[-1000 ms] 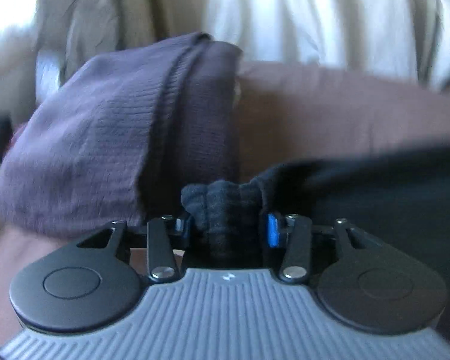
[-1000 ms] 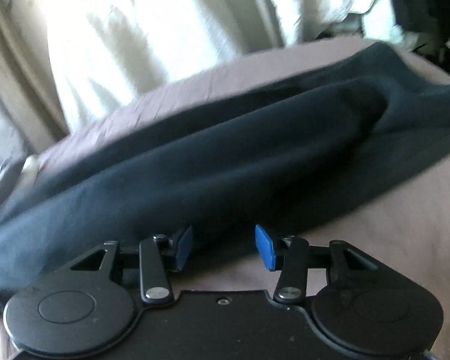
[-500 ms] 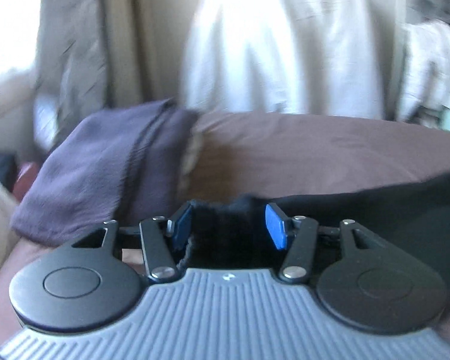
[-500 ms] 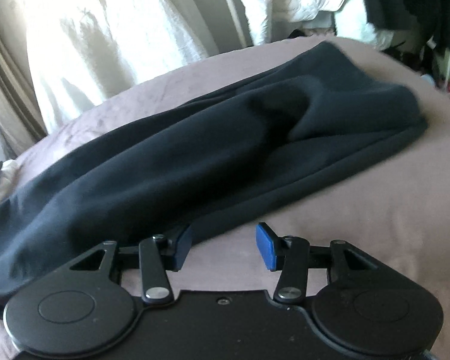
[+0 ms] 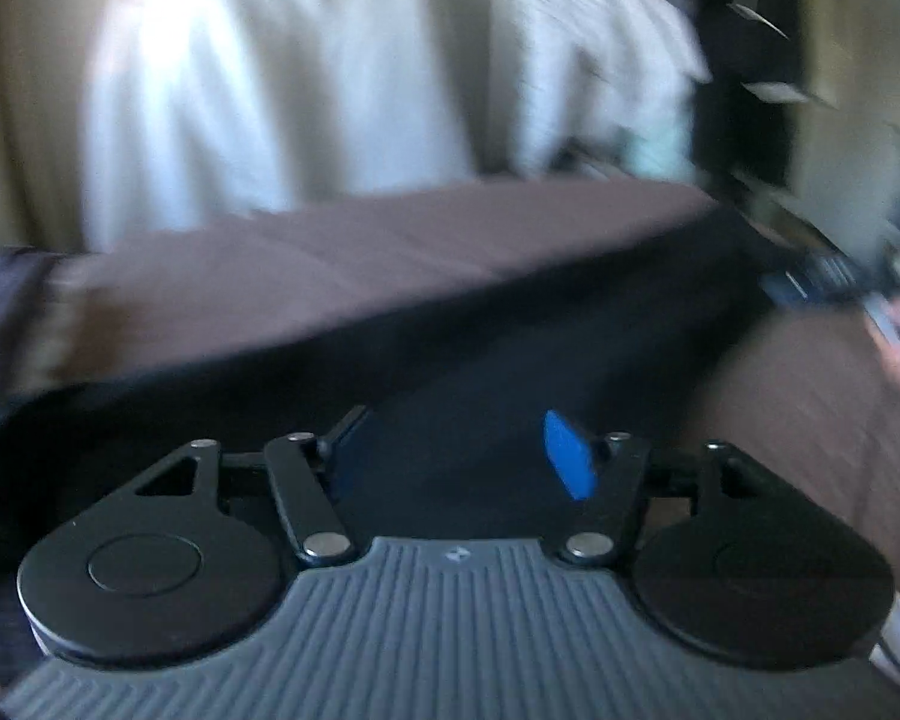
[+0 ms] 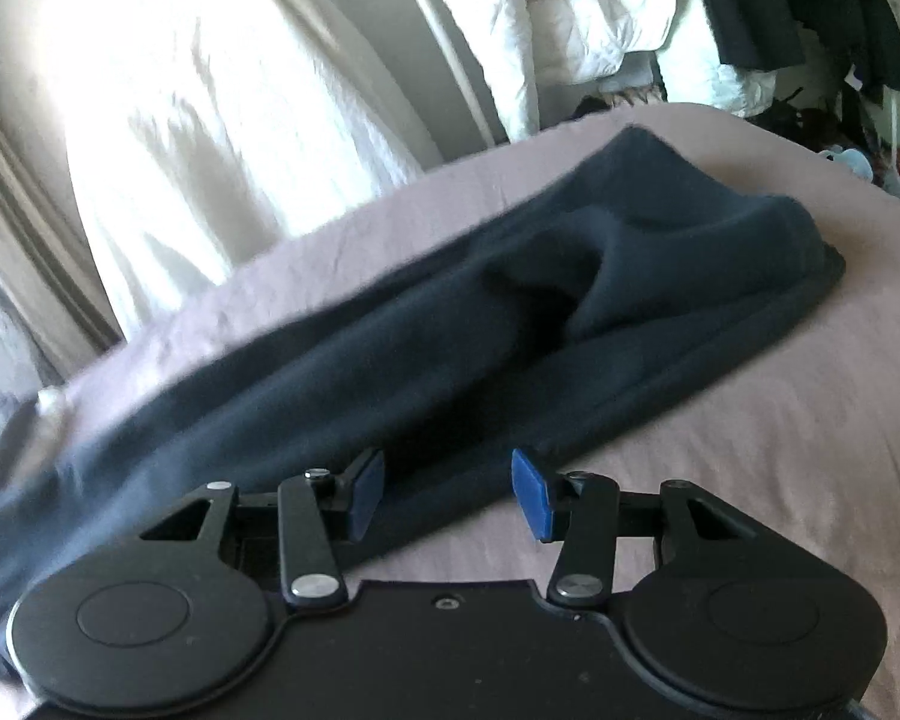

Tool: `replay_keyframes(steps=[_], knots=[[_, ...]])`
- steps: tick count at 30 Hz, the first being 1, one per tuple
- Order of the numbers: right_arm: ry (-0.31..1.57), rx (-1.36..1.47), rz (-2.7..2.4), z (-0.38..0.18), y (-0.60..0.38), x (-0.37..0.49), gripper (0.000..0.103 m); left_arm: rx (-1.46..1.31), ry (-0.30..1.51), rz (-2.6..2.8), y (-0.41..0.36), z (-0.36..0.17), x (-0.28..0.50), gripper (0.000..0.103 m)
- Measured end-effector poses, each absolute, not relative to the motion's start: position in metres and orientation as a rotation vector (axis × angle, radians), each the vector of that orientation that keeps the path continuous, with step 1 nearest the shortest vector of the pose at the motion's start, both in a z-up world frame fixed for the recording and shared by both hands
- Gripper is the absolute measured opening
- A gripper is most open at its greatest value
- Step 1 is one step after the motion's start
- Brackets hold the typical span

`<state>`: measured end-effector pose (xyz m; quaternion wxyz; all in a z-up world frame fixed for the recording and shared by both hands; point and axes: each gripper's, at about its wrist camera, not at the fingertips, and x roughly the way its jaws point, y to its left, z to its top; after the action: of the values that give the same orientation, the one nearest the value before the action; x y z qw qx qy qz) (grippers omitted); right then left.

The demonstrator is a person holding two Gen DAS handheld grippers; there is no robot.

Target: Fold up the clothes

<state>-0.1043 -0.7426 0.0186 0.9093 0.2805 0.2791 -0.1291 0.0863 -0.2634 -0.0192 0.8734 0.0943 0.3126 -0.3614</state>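
Dark navy fabric, a long soft garment (image 6: pixel 510 312), lies stretched across a bed covered with a dusty mauve sheet (image 6: pixel 750 450). In the right wrist view it runs from the lower left up to a rounded, bunched end at the upper right, with a deep crease near its middle.

The right gripper (image 6: pixel 447 492) hovers at the garment's near edge. Its blue-padded fingers (image 6: pixel 531 495) stand spread apart; the cloth's hem lies beneath the gap and no pad presses on it.

The left wrist view is heavily blurred. The left gripper (image 5: pixel 456 456) sits just over the same dark garment (image 5: pixel 390 360), which crosses that view as a broad dark band on the mauve sheet (image 5: pixel 390 252). Its jaws are opening, the blue pads well apart, and the dark cloth shows behind the gap without being pinched.

At the far left edge of that view a purple-grey knitted cloth (image 5: pixel 0 300) is barely visible. White curtains (image 6: pixel 198 120) hang behind the bed, and a white quilted cover (image 6: pixel 570 12) with dark clothes (image 6: pixel 750 12) is heaped to the upper right.
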Motion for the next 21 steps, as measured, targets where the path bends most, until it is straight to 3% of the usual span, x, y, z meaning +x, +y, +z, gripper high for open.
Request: replay_keyframes(steps=[4,6,9,11,12,13,21], knots=[[0.564,0.680,-0.243,0.020,-0.768,-0.104,0.053,0.281,0.748,-0.843,-0.306,-0.055,0.084,0.076],[0.563,0.715,-0.264,0.020,-0.780,-0.106,0.053,0.362,0.776,-0.821,-0.321,-0.070,0.087,0.083],[0.560,0.778,-0.302,0.018,-0.800,-0.107,0.058,0.478,0.736,-0.719,-0.330,-0.088,0.092,0.085],[0.573,0.799,-0.352,0.014,-0.818,-0.098,0.067,0.530,0.655,-0.614,-0.329,-0.095,0.100,0.062],[0.590,0.813,-0.395,0.012,-0.829,-0.091,0.068,0.518,0.641,-0.613,-0.327,-0.093,0.103,0.018],[0.601,0.844,-0.439,0.009,-0.839,-0.084,0.068,0.497,0.645,-0.623,-0.326,-0.091,0.106,0.010],[0.484,0.988,-0.542,-0.006,-0.857,-0.069,0.068,0.257,0.669,-0.725,-0.287,-0.065,0.119,0.009]])
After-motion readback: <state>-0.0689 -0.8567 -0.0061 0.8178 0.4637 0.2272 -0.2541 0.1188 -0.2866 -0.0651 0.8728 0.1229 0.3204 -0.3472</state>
